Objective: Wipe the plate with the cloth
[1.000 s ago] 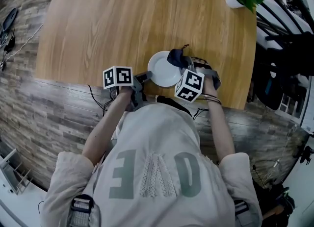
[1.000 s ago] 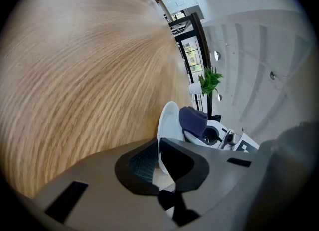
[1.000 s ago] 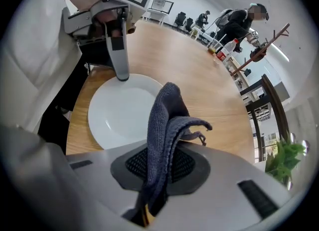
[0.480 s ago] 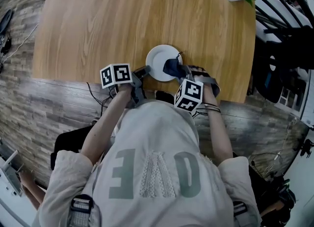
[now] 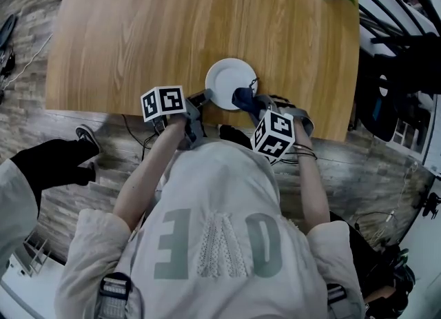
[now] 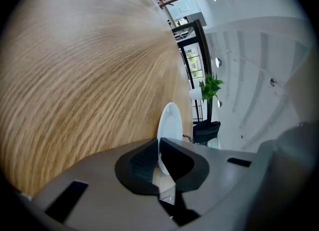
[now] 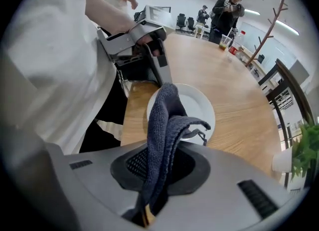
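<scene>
White plate [image 5: 228,78], rim pinched in the left fingers [image 6: 142,160], is meeting the cloth [image 5: 246,98] that the right fingers [image 7: 135,162] are clamping, so wiping looks under way, not finished.

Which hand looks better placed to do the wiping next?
Right: the right gripper is shut on the cloth at the plate. The left gripper is clamped on the plate's rim, steadying it.

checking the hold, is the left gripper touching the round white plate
Touching. In the left gripper view, the left gripper has its jaws shut on the rim of the round white plate.
</scene>
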`<state>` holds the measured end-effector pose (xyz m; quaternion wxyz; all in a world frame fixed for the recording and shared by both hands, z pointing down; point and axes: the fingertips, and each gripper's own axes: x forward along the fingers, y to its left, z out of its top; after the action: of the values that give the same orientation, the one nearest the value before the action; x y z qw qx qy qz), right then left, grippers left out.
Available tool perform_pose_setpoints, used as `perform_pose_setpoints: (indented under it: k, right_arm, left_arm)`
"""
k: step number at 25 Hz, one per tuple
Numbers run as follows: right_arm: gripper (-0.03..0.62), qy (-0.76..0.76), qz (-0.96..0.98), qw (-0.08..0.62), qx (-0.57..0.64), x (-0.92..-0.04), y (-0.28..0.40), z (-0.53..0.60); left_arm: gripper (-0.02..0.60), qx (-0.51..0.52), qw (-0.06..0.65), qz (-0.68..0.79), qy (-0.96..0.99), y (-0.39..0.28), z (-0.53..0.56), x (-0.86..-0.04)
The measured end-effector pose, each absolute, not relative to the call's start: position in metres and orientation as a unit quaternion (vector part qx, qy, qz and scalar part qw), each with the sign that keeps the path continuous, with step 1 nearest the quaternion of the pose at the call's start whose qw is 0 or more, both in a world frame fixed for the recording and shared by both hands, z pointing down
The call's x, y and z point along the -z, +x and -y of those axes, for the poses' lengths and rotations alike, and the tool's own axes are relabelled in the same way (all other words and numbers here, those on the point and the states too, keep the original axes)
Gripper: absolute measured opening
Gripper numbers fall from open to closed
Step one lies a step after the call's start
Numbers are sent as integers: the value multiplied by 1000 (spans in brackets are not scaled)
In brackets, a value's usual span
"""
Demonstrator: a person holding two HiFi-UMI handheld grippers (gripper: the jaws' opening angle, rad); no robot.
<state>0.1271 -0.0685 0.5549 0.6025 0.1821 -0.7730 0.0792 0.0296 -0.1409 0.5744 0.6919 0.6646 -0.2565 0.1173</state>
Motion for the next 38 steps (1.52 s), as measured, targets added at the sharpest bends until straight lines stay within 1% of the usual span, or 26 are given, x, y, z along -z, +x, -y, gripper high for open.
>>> perform_pose_setpoints:
  k: [5, 9, 16, 20, 26, 32, 38]
  right_arm:
    - [57, 224, 762, 606, -36, -543, 132, 125]
    - [57, 225, 755, 616, 0, -547, 131, 167]
    - [57, 219, 730, 647, 32, -563, 129, 192]
    - [57, 208, 725, 656, 43, -564, 126, 185]
    - [57, 156, 720, 674, 45, -571, 118, 143]
    - [57, 123, 746, 655, -12, -570, 109, 96]
    - [57, 107, 749, 654, -15, -563, 107, 67]
  left_arm:
    - [23, -113, 693, 258, 663, 29, 141, -574]
    - [23, -113, 692, 259, 664, 32, 140, -577]
    - [23, -112, 691, 260, 665, 34, 141, -576]
    - [23, -108, 687, 268, 667, 32, 143, -576]
    - [23, -101, 693, 266, 662, 33, 143, -576]
    - [23, -99, 692, 266, 664, 31, 143, -576]
    - [23, -99, 691, 265, 665, 31, 143, -574]
